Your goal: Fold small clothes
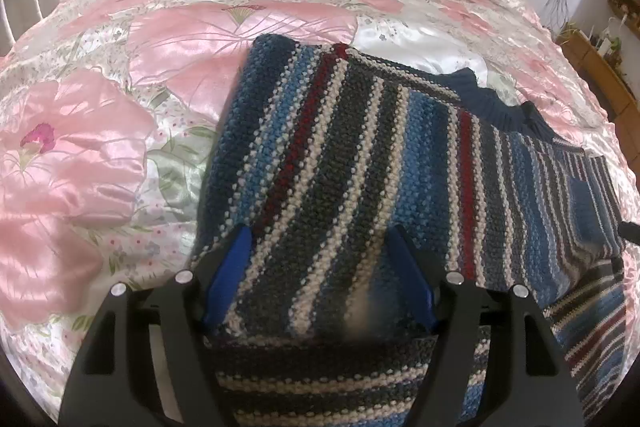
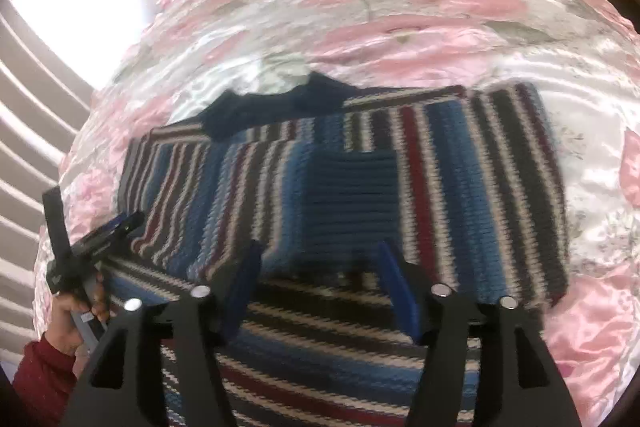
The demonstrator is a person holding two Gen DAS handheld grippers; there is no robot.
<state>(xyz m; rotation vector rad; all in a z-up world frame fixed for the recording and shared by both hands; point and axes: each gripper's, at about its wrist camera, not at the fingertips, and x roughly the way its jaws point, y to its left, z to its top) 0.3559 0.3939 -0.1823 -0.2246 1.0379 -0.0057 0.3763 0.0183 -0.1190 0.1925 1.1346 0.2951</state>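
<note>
Left wrist view: the striped sweater [image 1: 380, 163] lies flat on the bed [image 1: 120, 131], collar [image 1: 496, 103] away. Both tongs, left [image 1: 320, 251] and right [image 2: 316, 267], gape wide over its near hem (holding nothing). Likely 1 fold pending; next, pinch the hem.

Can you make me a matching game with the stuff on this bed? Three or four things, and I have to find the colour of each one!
Things:
1. sweater
2. bedspread
3. sleeve
4. collar

Colours:
A. plain dark navy
B. dark red
C. shiny pink and white flowers
D. blue, white, grey and red stripes

Right pairs: 1-D, 2-C, 3-B, 4-A
</note>
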